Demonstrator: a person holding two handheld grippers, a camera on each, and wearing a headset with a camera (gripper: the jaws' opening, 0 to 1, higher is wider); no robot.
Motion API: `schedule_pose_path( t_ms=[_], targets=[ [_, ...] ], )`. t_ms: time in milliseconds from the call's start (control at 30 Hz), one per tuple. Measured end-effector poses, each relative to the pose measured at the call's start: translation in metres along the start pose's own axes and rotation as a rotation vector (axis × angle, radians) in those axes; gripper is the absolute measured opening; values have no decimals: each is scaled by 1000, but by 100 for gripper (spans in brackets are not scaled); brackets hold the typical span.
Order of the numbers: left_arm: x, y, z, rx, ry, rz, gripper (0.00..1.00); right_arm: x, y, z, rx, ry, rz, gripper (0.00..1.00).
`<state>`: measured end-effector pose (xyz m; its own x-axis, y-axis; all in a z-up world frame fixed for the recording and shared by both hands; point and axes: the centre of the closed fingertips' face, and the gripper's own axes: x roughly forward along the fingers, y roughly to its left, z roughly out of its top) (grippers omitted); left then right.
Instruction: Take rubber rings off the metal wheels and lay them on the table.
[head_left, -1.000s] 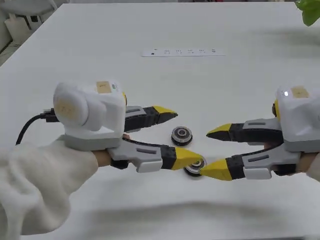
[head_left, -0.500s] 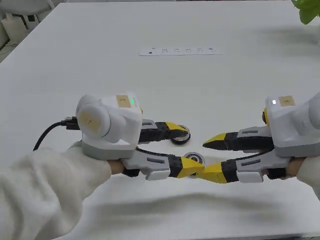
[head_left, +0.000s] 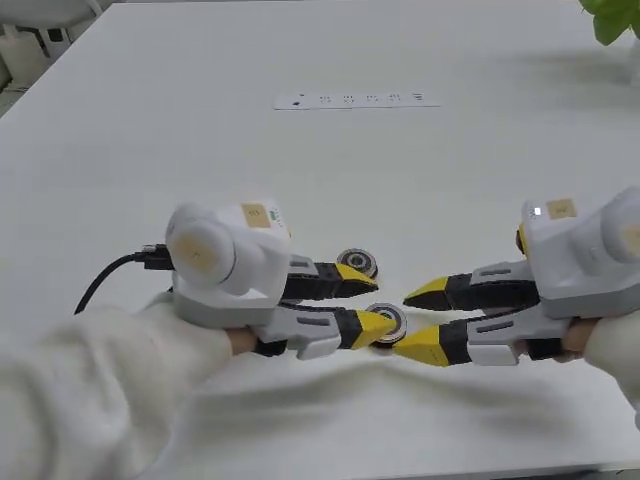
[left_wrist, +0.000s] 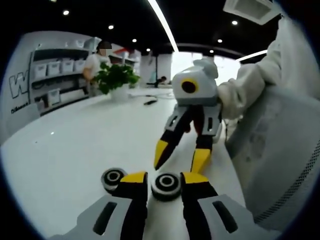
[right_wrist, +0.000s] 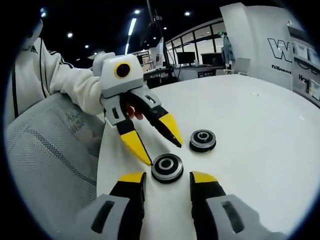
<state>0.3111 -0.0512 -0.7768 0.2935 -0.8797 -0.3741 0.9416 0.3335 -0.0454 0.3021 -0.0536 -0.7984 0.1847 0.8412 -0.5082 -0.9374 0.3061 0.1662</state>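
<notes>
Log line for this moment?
left gripper open, black-ringed metal wheel between tips | right gripper open, facing it | second ringed wheel beside, on white table

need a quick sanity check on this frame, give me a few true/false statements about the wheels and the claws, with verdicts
1. A near wheel and a far wheel both lie on the table. True.
2. The left claw is open, its tips either side of the near wheel. True.
3. The right claw has lifted a wheel. False: it is open, and the near wheel lies on the table at its tips.
4. The power strip lies between the claws. False: it lies beyond both wheels.
</notes>
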Motion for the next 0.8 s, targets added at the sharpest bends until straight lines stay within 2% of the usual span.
schedule_pose_path(
  t_ms=[300, 533, 600, 800],
  targets=[
    [4, -2, -15, 14, 49, -6, 27, 1, 2, -3, -13, 19, 5, 27],
    [6, -3, -12, 12, 34, -11, 25, 1, 2, -5, -24, 28, 5, 26],
    [6, -3, -8, 2, 11, -13, 23, 1, 1, -5, -23, 29, 5, 26],
    [5, -1, -12, 14, 23, -7, 20, 2, 1, -5, -23, 29, 1, 24]
  ],
)
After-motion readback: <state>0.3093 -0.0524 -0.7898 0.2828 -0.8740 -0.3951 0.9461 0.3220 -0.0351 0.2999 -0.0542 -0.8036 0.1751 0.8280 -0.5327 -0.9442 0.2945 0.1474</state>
